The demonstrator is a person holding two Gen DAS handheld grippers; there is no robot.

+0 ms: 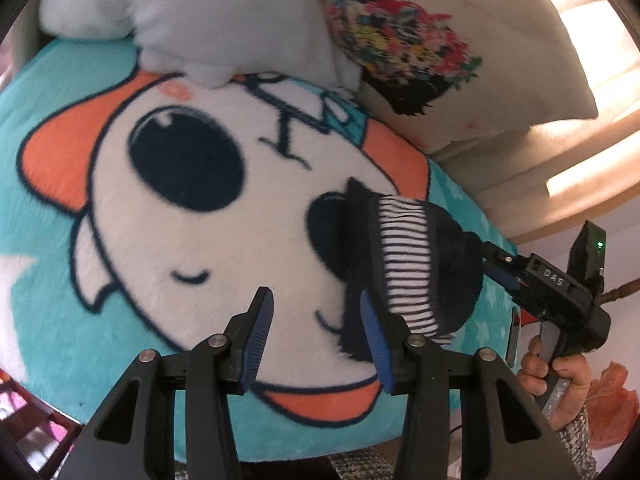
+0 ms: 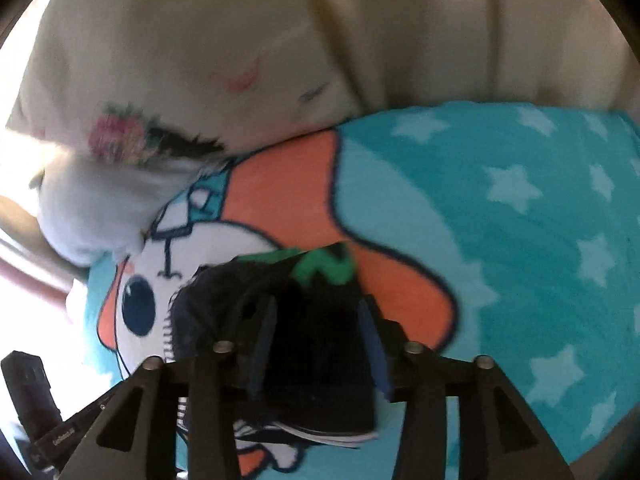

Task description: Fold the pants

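two grippers are at work over a fluffy blue blanket [image 1: 52, 216] with a cartoon face on it. the left gripper [image 1: 316, 340] is spread wide and holds nothing. the pants [image 1: 412, 264], small, dark and bunched up with a striped inside showing, sit just ahead of it and a little to its right, resting on the blanket. the right gripper [image 2: 320, 344] has the dark pants [image 2: 320, 332] between its fingers, which look pressed onto the cloth, and a green patch shows just ahead of them. a flowery pillow [image 1: 404, 40] lies far ahead of the left gripper. the bundle could flop open or slide out, because only one gripper has it and the cloth is thick and lumpy. the soft blanket may snag too.
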